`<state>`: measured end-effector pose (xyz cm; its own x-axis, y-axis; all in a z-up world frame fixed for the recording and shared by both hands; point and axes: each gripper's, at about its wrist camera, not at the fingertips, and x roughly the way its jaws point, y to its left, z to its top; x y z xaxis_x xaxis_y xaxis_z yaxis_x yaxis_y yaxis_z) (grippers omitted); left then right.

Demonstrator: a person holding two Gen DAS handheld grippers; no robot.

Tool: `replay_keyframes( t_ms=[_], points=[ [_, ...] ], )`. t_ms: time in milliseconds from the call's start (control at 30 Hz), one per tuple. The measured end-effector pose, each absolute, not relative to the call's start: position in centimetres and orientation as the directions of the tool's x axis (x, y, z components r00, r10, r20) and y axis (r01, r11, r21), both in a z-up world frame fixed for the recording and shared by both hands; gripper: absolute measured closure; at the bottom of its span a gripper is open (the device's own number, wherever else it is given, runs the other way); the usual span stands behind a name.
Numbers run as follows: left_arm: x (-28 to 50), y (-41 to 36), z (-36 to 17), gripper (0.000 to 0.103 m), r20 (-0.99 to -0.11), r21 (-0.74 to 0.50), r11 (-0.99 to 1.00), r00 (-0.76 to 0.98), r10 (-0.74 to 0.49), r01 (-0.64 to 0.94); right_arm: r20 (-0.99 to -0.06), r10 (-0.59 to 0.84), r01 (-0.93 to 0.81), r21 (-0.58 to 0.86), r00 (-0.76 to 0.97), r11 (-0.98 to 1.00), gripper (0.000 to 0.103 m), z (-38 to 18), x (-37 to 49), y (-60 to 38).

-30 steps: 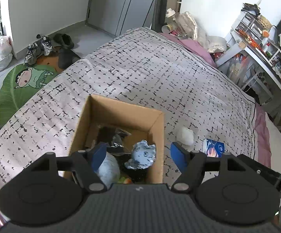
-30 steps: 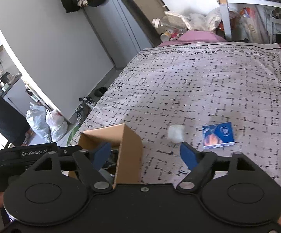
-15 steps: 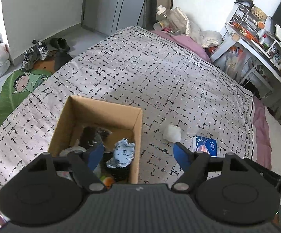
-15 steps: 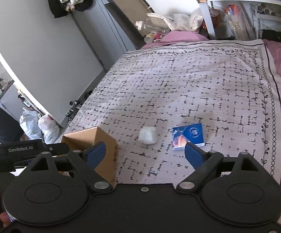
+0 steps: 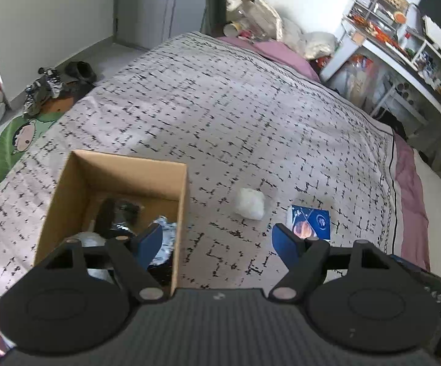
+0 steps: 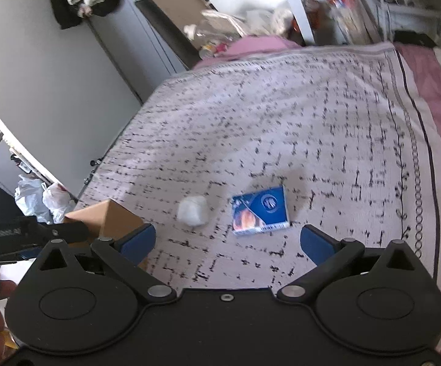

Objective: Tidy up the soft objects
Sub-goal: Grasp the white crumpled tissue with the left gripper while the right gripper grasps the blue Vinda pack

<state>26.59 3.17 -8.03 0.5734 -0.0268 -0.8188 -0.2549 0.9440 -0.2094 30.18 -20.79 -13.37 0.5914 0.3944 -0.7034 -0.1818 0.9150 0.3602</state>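
Note:
An open cardboard box (image 5: pixel 129 167) sits on the patterned bedspread (image 5: pixel 220 106) and holds several soft items, one grey-blue (image 5: pixel 162 228). A white soft wad (image 5: pixel 250 203) lies right of the box, and a blue packet (image 5: pixel 310 222) lies right of the wad. My left gripper (image 5: pixel 217 241) is open and empty, above the box's right wall. My right gripper (image 6: pixel 229 241) is open and empty, hovering short of the wad (image 6: pixel 193 210) and the packet (image 6: pixel 260 210). The box corner (image 6: pixel 110 222) shows at its left.
Shoes (image 5: pixel 43 85) and a green mat (image 5: pixel 16 140) lie on the floor left of the bed. A cluttered white shelf unit (image 5: pixel 397 39) stands at the right. Bags and bottles (image 5: pixel 257 21) pile up at the bed's far end. Plastic bags (image 6: pixel 43 198) sit on the floor.
Both grippers have shifted to the right. The box has slid left in both views, and the wad and packet now sit nearer the middle. Both stay open.

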Motion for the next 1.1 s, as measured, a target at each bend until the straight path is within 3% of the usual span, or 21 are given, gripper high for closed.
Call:
replay_keyframes(
  t_ms=[533,1100],
  points=[
    [31.7,0.4,-10.8,0.026,-0.824,-0.198,0.959,0.564,-0.049,-0.205,-0.746,0.353,-0.172,0.312,0.565,0.934,0.001,-17.3,33.1,-19.6],
    [37.3,-1.3,-16.9,0.036,-0.874,-0.215,0.963,0.472,-0.114,-0.165,-0.786,0.308,-0.161,0.263,0.535,0.951,0.003,-21.0,36.5,-18.0]
  ],
)
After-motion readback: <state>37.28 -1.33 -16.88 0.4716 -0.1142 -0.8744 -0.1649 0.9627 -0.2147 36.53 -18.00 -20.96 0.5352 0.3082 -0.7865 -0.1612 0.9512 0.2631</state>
